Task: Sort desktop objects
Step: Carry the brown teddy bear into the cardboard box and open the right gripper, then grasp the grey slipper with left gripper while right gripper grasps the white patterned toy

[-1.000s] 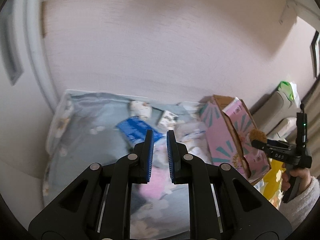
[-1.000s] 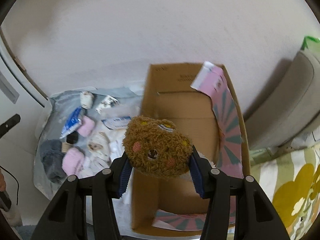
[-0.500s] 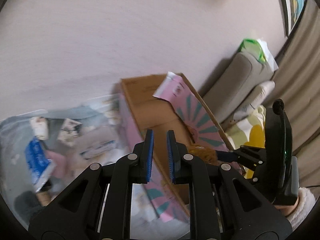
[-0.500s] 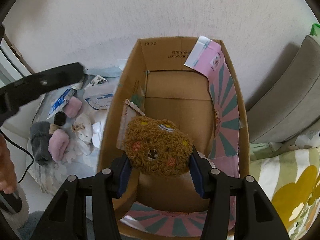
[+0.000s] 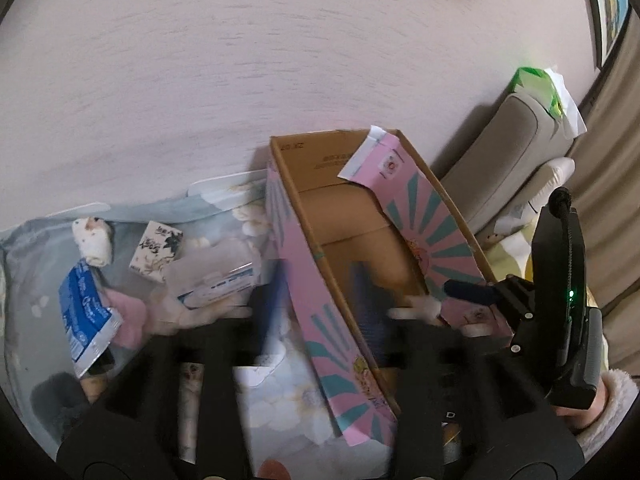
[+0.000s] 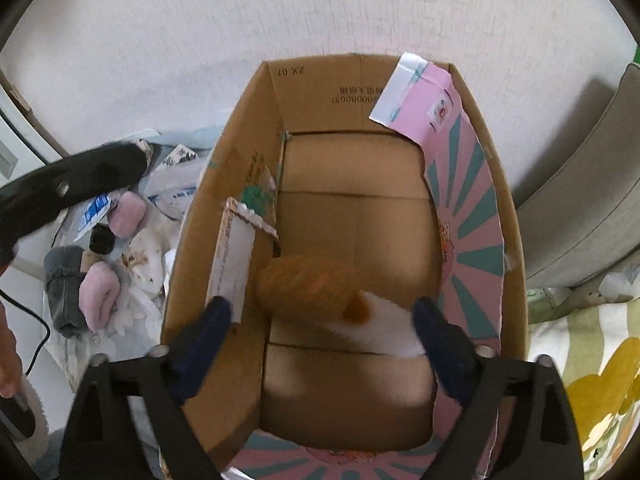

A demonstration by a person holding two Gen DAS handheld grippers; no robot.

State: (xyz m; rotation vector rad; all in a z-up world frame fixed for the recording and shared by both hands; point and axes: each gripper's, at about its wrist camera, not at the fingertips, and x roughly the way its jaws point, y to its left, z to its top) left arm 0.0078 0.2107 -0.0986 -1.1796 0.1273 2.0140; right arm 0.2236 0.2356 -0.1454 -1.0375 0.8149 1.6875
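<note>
A cardboard box (image 6: 240,160) with a pink and teal sunburst outside (image 5: 308,248) stands open against the wall. My right gripper (image 6: 322,312) hangs over its inside with jaws wide and still opening. A brown and white plush toy (image 6: 304,284) is blurred between them, loose, low in the box. My left gripper (image 5: 320,300) is blurred above the box's left wall, its jaws opening with nothing held. Left of the box, on a flowered cloth (image 5: 208,208), lie a blue packet (image 5: 80,300), a tissue pack (image 5: 156,248), a wipes pack (image 5: 216,276) and rolled socks (image 6: 100,292).
A grey sofa cushion (image 5: 512,152) with a green packet (image 5: 536,84) on top stands right of the box. A yellow-flowered blanket (image 6: 592,380) lies at the near right. The wall runs close behind the box. A fleecy sleeve (image 5: 608,400) holds the right gripper.
The right gripper sank into the box and let go of the plush toy, which is dropping. The left gripper swung right from the cloth to the box and its jaws parted.
</note>
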